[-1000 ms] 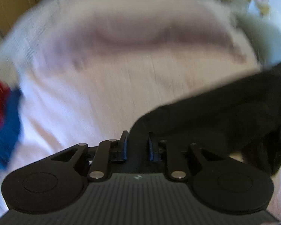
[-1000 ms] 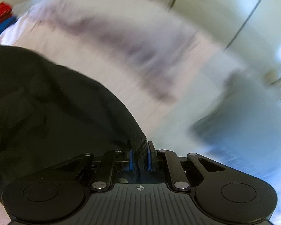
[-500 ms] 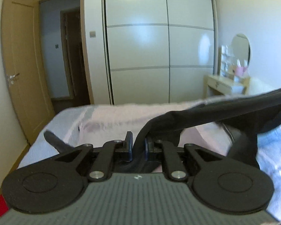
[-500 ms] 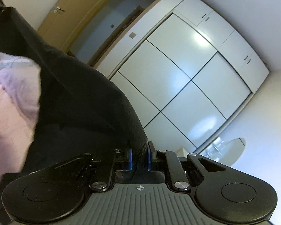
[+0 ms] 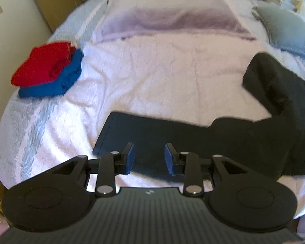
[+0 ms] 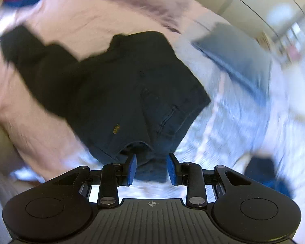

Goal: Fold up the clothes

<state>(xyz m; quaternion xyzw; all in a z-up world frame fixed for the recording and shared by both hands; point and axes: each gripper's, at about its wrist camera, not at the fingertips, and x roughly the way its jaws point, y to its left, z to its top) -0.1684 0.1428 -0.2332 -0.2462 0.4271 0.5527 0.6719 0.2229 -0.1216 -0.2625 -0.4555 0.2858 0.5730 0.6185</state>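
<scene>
Black trousers (image 5: 223, 142) now lie spread across the near part of the bed (image 5: 162, 71), where half a second ago both grippers held them pinched aloft in front of the wardrobe; the left gripper (image 5: 149, 156) has let go and stands with its jaws wide apart over the hem end of one leg, holding nothing; the right gripper (image 6: 151, 167) is likewise parted and empty over the waistband end, its view smeared by motion; I judge the garment has just been laid out for folding, and the folding itself is not yet begun; one leg (image 5: 274, 77) is bent back away from the other, so it probably needs straightening first; at the far left of the bed a folded red garment (image 5: 42, 65) rests on a folded blue one (image 5: 57, 83), well apart from the trousers; a grey pillow (image 5: 288, 28) lies at the far right, near the bent leg but not touching it.
</scene>
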